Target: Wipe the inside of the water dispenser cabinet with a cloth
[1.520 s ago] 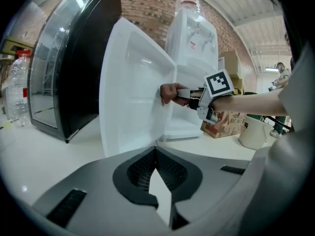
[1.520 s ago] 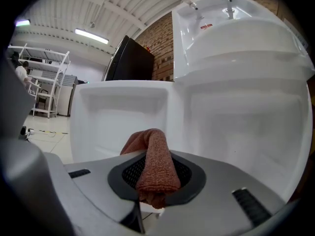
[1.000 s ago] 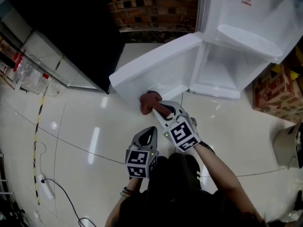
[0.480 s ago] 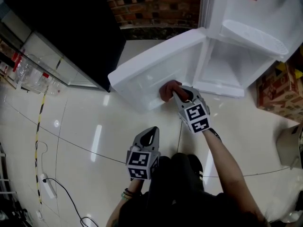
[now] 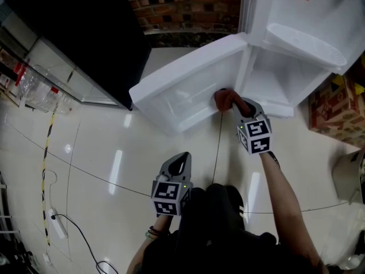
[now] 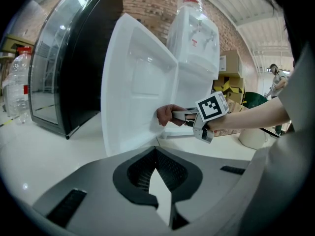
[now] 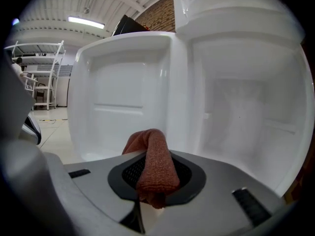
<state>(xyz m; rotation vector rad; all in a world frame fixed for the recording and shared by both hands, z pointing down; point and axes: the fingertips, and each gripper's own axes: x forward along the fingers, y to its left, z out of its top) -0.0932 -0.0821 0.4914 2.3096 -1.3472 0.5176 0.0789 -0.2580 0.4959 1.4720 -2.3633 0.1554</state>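
The white water dispenser (image 5: 296,16) stands with its cabinet door (image 5: 182,90) swung wide open to the left. My right gripper (image 5: 238,107) is shut on a reddish-brown cloth (image 5: 226,99), which sits at the door's lower edge near the hinge, in front of the cabinet's inside (image 5: 279,79). In the right gripper view the cloth (image 7: 153,163) bulges out of the gripper (image 7: 150,183), facing the door's inner panel (image 7: 123,92) and the cabinet's inside (image 7: 246,112). My left gripper (image 5: 180,160) hangs back over the floor, shut and holding nothing. In its own view the left gripper (image 6: 156,173) looks at the door (image 6: 133,82) and cloth (image 6: 166,115).
A black glass-fronted appliance (image 5: 74,33) stands left of the door. A cardboard box (image 5: 333,116) and a beige bin (image 5: 349,176) are at the right. Plastic bottles (image 5: 40,93) and a power strip with cable (image 5: 56,224) lie at the left. A brick wall (image 5: 182,7) is behind.
My right gripper has carried the cloth rightward along the door's lower edge, from its outer end to the hinge by the cabinet. The left gripper has stayed still.
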